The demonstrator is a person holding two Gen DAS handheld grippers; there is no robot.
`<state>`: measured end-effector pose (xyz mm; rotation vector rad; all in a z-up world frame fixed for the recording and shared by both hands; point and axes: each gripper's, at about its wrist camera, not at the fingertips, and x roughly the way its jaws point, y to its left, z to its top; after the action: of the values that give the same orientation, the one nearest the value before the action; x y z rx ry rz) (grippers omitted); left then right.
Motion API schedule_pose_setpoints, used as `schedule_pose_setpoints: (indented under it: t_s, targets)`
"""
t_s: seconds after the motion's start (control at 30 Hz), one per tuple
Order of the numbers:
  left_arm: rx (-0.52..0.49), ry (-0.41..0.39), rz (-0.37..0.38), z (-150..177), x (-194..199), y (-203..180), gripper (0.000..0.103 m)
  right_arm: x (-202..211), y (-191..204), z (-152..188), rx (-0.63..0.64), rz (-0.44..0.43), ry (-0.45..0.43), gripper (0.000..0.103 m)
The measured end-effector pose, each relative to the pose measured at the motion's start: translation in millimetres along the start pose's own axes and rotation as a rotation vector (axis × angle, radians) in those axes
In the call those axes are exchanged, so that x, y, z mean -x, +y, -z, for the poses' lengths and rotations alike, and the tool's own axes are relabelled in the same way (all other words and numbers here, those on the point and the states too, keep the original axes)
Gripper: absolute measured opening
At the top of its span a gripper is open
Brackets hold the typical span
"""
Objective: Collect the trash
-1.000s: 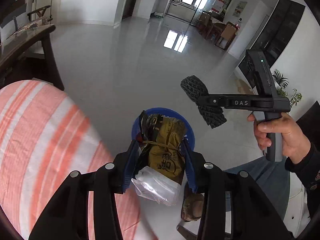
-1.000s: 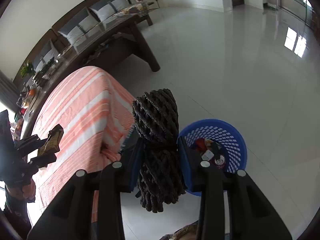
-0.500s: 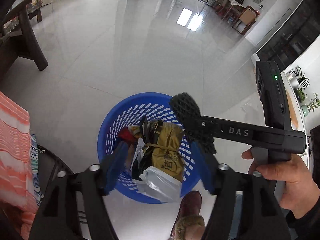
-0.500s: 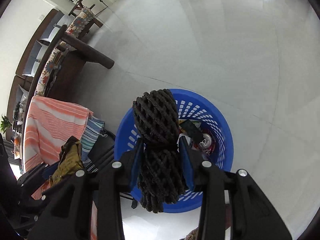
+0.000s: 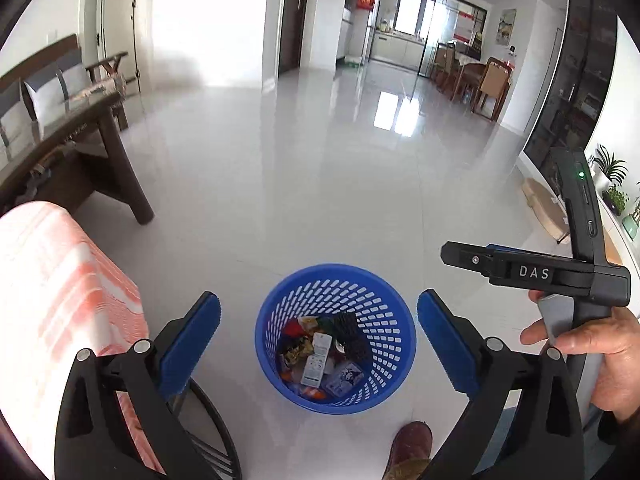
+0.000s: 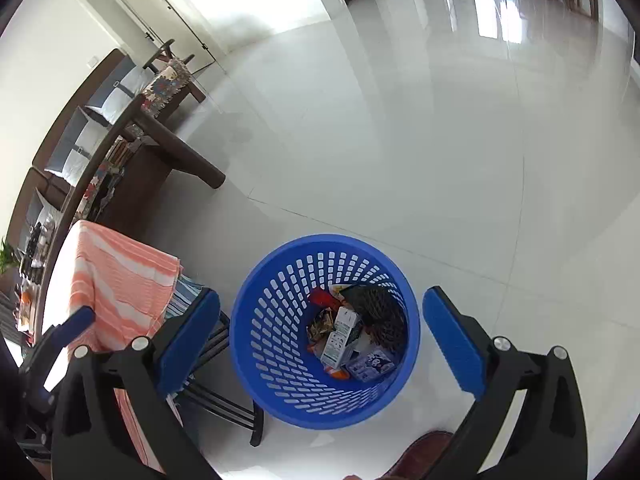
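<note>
Both grippers, left (image 5: 318, 322) and right (image 6: 320, 320), just opened wide and hold nothing. Only the left view shows the hand (image 5: 592, 360). The black net (image 6: 378, 318) lies in the blue basket (image 6: 280, 392).

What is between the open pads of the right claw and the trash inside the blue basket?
Nothing: in the right wrist view the right claw hangs open and empty above the blue basket, with only air down to the black mesh bundle and cartons.
</note>
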<state>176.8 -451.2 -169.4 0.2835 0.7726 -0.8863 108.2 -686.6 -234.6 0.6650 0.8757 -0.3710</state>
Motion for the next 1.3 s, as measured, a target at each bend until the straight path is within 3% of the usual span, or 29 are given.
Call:
schedule_pose_setpoints:
  t_s: [0.1, 0.17, 0.23, 0.27, 0.3, 0.37, 0.47, 0.6, 0.73, 1.0, 1.3]
  targets:
    - [-0.036, -0.087, -0.043, 11.8, 48.3, -19.0, 0.098, 57.7, 19.5, 17.2, 0.111, 0.078, -0.102, 0.098]
    - [-0.039, -0.126, -0.042, 26.0, 71.0, -27.2, 0.098, 109.1, 34.1, 44.6, 0.178, 0.147, -0.247, 0.098]
    - [-0.007, -0.081, -0.028, 36.6, 75.1, -29.7, 0.098, 150.6, 41.3, 73.3, 0.181, 0.176, -0.402, 0.098]
    - [0.005, -0.062, -0.004, 39.5, 75.8, -29.1, 0.098, 161.1, 44.1, 84.5, 0.186, 0.198, -0.428, 0.098]
    - [0.01, -0.062, 0.002, 43.0, 78.6, -29.8, 0.098, 163.6, 44.3, 91.9, 0.197, 0.224, -0.411, 0.098]
    - [0.008, -0.07, -0.058, 50.2, 77.8, -29.9, 0.098, 159.4, 39.4, 99.0, 0.203, 0.221, -0.356, 0.098]
    - [0.015, -0.031, -0.087, 59.4, 78.0, -26.6, 0.098, 151.0, 29.6, 112.1, 0.174, 0.219, -0.3, 0.098]
    - [-0.002, 0.008, -0.155, 66.4, 73.4, -27.8, 0.098, 141.2, 35.9, 125.6, 0.241, 0.246, -0.23, 0.098]
    - [-0.001, 0.055, -0.137, 69.3, 66.6, -27.0, 0.098, 134.8, 44.6, 139.0, 0.291, 0.254, -0.169, 0.098]
    - [0.015, 0.139, -0.128, 75.3, 50.6, -23.6, 0.098, 130.7, 35.1, 139.5, 0.268, 0.271, -0.102, 0.098]
    - [0.031, 0.167, -0.123, 77.6, 43.6, -23.1, 0.098, 123.1, 40.5, 143.1, 0.299, 0.252, -0.063, 0.098]
